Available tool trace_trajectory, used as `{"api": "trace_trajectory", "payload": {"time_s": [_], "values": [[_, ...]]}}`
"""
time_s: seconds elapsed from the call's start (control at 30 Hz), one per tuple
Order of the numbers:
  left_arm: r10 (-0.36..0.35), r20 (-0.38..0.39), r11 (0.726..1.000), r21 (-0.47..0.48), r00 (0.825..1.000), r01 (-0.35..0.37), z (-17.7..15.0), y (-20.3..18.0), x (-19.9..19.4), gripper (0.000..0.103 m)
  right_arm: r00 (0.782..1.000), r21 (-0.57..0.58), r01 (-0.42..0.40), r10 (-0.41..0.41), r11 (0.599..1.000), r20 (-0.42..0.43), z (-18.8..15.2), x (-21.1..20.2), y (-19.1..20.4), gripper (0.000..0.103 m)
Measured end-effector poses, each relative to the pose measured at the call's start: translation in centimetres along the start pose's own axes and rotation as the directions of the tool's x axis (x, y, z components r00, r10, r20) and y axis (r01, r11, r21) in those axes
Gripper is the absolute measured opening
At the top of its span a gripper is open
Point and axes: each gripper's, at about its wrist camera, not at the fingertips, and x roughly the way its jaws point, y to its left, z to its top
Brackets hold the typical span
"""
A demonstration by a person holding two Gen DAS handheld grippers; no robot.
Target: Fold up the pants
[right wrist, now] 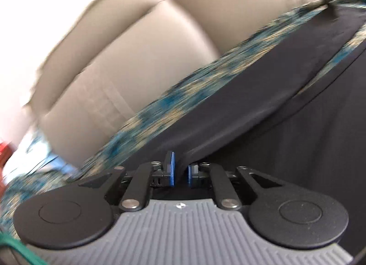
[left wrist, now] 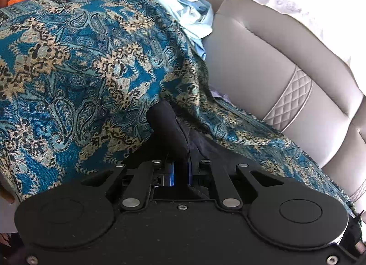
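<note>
Both tongs, left (left wrist: 180, 171) and right (right wrist: 180, 172), are clamped on dark pants (right wrist: 286, 116), at centre-bottom of each view, over a patterned throw (left wrist: 80, 70) on a sofa (left wrist: 263, 70). Thin pinches could slip, spoiling the fold.

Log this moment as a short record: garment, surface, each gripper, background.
garment: dark pants, stretched across the patterned throw
surface: blue and tan paisley throw draped over a beige sofa
left gripper: jaws shut on a bunched end of the pants
right gripper: jaws shut on a pants edge
background: pale blue laundry behind the throw
image quality: right wrist view motion-blurred
</note>
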Motion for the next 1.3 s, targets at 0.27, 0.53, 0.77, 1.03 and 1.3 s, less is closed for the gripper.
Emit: {"api": "trace_trajectory", "payload": {"time_s": [0.27,0.53,0.77,1.03,1.3], "values": [[0.055,-0.014,0.998,0.023,0.998,-0.055,-0.5,0.0,0.9,0.01,0.972,0.088,0.226,-0.231,0.97,0.051,8.2,3.3,-7.4,0.033],[0.118,-0.035,0.992,0.044,0.992,-0.117,-1.1,-0.3,2.2,0.01,0.905,0.157,0.39,-0.41,0.907,0.118,16.0,5.2,-14.6,0.034],[0.178,-0.044,0.983,0.045,0.983,-0.176,-1.4,-0.7,3.6,0.01,0.855,0.207,0.476,-0.505,0.855,0.119,22.0,7.2,-20.8,0.029],[0.221,-0.039,0.974,0.056,0.974,-0.219,-1.7,-1.7,4.7,0.01,0.838,0.084,0.53,-0.536,0.844,0.1,24.9,7.7,-22.3,0.004],[0.19,-0.049,0.981,0.044,0.981,-0.187,-1.0,-1.3,4.4,0.01,0.823,0.127,0.525,-0.54,0.842,0.179,24.1,-0.5,-22.9,0.004]]}}
